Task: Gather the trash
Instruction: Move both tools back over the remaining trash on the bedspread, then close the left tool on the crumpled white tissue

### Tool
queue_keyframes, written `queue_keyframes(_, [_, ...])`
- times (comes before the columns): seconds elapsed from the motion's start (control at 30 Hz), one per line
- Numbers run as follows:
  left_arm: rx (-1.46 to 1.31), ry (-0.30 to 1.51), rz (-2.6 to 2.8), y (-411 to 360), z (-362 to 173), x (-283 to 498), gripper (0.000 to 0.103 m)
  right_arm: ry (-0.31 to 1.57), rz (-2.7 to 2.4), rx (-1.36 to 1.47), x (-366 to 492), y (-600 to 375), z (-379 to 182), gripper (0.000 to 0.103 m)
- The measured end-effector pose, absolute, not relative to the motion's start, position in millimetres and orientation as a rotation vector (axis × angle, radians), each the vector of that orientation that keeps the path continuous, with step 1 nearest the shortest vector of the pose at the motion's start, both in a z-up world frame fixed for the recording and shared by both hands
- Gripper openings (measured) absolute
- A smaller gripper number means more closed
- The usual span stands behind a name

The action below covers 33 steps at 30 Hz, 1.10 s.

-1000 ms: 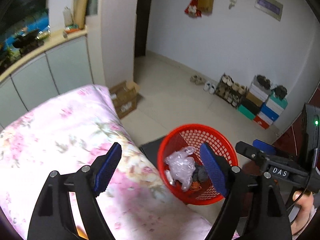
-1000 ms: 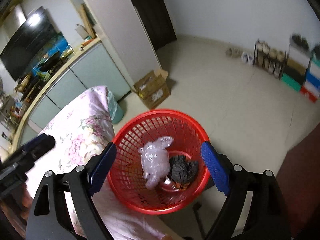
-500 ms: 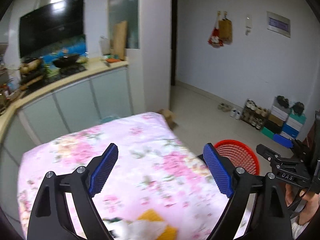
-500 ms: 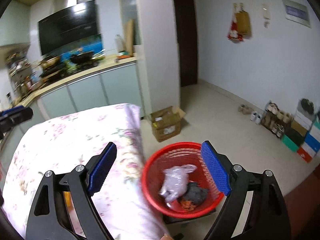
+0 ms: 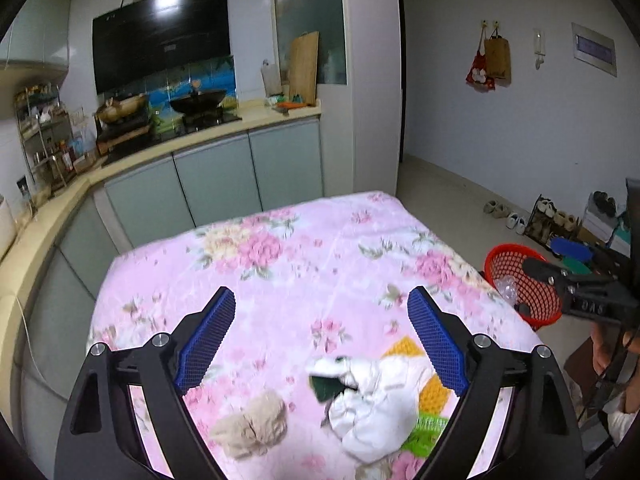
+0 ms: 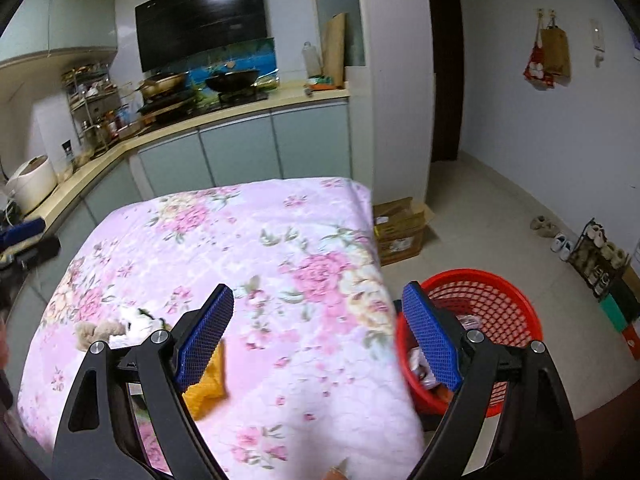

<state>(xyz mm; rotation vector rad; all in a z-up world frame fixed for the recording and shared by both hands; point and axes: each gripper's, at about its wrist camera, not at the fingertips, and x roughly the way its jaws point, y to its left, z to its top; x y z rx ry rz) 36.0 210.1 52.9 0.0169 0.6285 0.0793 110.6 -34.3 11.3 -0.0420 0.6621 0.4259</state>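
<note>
Kitchen behind, both empty wide-open grippers, left gripper [image 5: 320, 340] and right gripper [image 6: 318, 336], are swinging from the basket [image 6: 500, 280] back over the table's [image 5: 280, 264] near edge, toward remaining trash [image 5: 372, 408].

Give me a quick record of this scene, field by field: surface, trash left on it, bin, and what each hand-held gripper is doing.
surface: table under a pink floral cloth
trash left: white crumpled wrapper, brown paper wad, orange piece
bin: red basket on the floor at the table's right edge, some trash already inside
left hand-held gripper: open, empty, above the trash
right hand-held gripper: open, empty
</note>
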Motion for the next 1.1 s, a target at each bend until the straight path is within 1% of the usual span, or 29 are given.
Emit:
queue_keyframes(0.13, [-0.012, 0.656, 0.053, 209.2, 32.4, 28.8, 0.085, 0.67, 0.435, -0.051, 105.4, -23.7, 10.4, 0.083])
queue_keyframes(0.27, [0.005, 0.682, 0.005, 191.1, 13.1, 31.4, 0.085, 0.69, 0.426, -0.059, 106.1, -21.0, 5.7, 0.083])
queue_keyframes(0.47, [-0.036, 0.758, -0.056, 174.7, -21.9, 55.7, 0.084, 0.707, 0.406, -0.043, 110.4, -26.9, 0.3, 0.083])
queue_keyframes(0.53, [-0.048, 0.784, -0.065, 172.6, -33.2, 64.1, 0.077, 0.713, 0.398, -0.04, 112.7, -29.4, -1.4, 0.083])
queue_keyframes(0.6, [-0.056, 0.816, -0.061, 174.0, -44.9, 72.4, 0.062, 0.718, 0.392, -0.034, 115.1, -32.5, -3.1, 0.083])
queue_keyframes(0.67, [-0.068, 0.849, -0.042, 177.8, -56.7, 78.6, 0.054, 0.725, 0.387, -0.024, 118.4, -36.2, -5.2, 0.083])
queue_keyframes(0.77, [-0.08, 0.855, -0.017, 185.0, -62.5, 81.3, 0.051, 0.733, 0.384, -0.016, 121.3, -39.1, -8.5, 0.083])
queue_keyframes(0.83, [-0.082, 0.855, -0.011, 188.0, -62.8, 81.7, 0.045, 0.738, 0.382, -0.014, 122.9, -40.1, -11.2, 0.083])
queue_keyframes(0.9, [-0.073, 0.857, -0.002, 190.0, -62.5, 82.2, 0.032, 0.743, 0.384, -0.009, 124.3, -41.2, -13.3, 0.083])
queue_keyframes(0.97, [-0.074, 0.857, 0.006, 193.5, -62.1, 81.1, 0.026, 0.745, 0.386, -0.003, 124.9, -41.9, -14.0, 0.083])
queue_keyframes(1.1, [-0.076, 0.848, 0.003, 196.0, -65.5, 75.7, 0.026, 0.75, 0.388, 0.0, 125.4, -42.5, -15.0, 0.083])
